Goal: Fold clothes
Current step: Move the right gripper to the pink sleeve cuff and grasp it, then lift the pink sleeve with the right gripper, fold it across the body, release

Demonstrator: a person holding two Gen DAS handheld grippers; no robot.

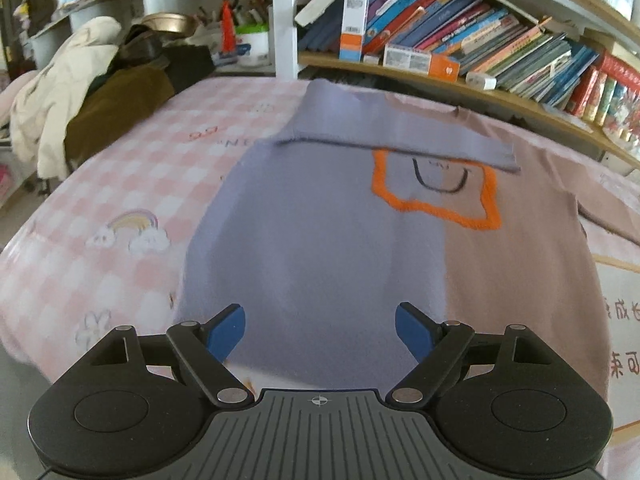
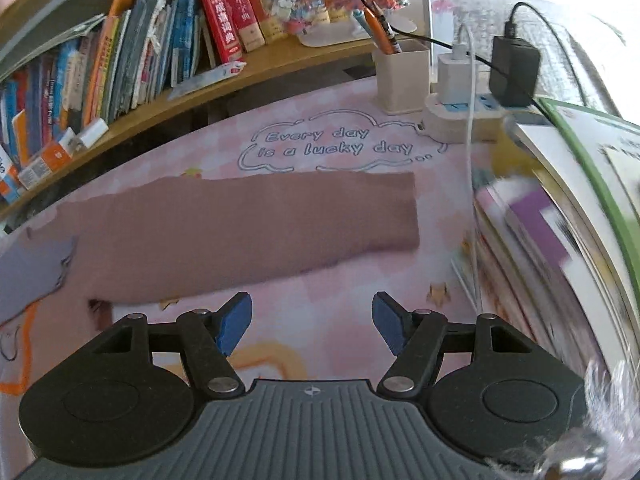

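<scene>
One sleeve is already folded in: the lavender left sleeve is seen laid across the chest of the two-tone knitted sweater, lavender on its left half and dusty brown on its right, with an orange-outlined patch at the middle. The garment is spread flat on the table, its hem nearest the left wrist camera. The brown right sleeve is still stretched straight out to the right, cuff end far from the body, so that fold is judged not yet made, and the doubling of the body is left as well.

The left gripper is held over the near hem with its blue-padded fingers spread wide, nothing between them. The right gripper is poised just near of the outstretched sleeve, fingers moderately apart and likewise empty.

The table is covered by a pink checked cloth printed with a rainbow and, at the far right, a cloud slogan. A wooden bookshelf packed with books is seen along the far side; a heap of clothes sits far left. At the right, a stack of books, a white power strip with chargers and a beige pen holder are crowding the sleeve's end.
</scene>
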